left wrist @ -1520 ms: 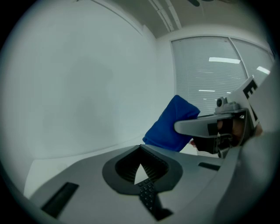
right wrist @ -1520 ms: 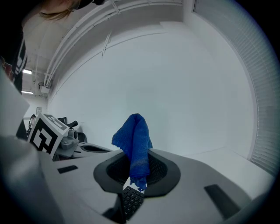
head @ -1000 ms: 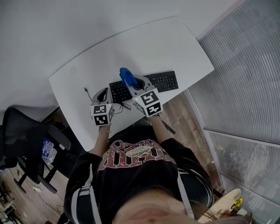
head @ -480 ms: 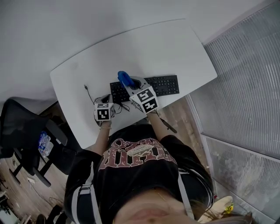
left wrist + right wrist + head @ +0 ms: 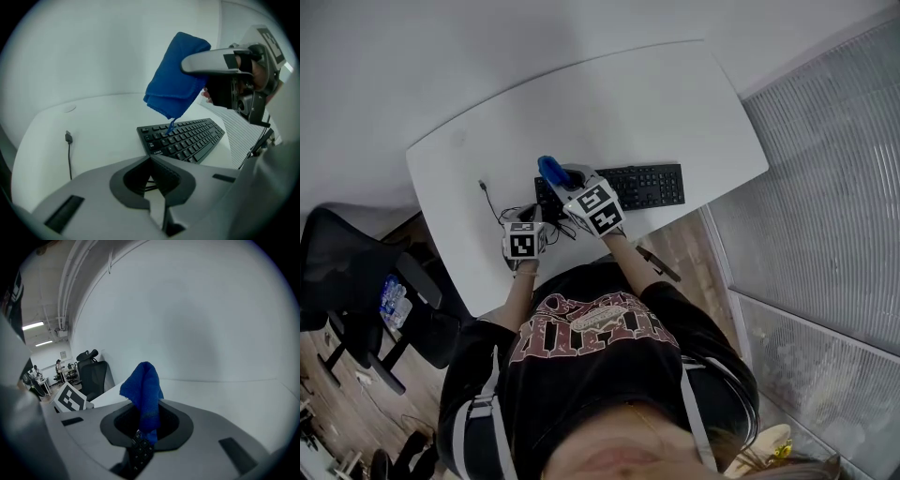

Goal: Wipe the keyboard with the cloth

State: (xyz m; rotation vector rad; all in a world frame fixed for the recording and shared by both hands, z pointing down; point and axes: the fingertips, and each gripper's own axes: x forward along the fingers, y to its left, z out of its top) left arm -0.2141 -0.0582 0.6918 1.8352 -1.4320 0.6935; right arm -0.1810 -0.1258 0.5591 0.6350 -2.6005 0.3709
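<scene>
A black keyboard (image 5: 642,186) lies near the white table's front edge. My right gripper (image 5: 565,180) is shut on a blue cloth (image 5: 550,171), which stands up from its jaws over the keyboard's left end. In the left gripper view the cloth (image 5: 176,77) hangs from the right gripper (image 5: 220,61) just above the keys (image 5: 185,138), its small tag close to them. In the right gripper view the cloth (image 5: 143,392) is pinched between the jaws of my right gripper (image 5: 147,420). My left gripper (image 5: 526,217) sits left of the keyboard, its jaws (image 5: 151,161) shut on nothing.
A thin black cable with a plug (image 5: 69,138) runs over the table (image 5: 609,103) left of the keyboard. A black office chair (image 5: 366,281) stands off the table's left end. The front table edge is close behind both grippers.
My right gripper has carried the blue cloth leftward along the keyboard to its left end. The left gripper has drawn in slightly and stays shut.
</scene>
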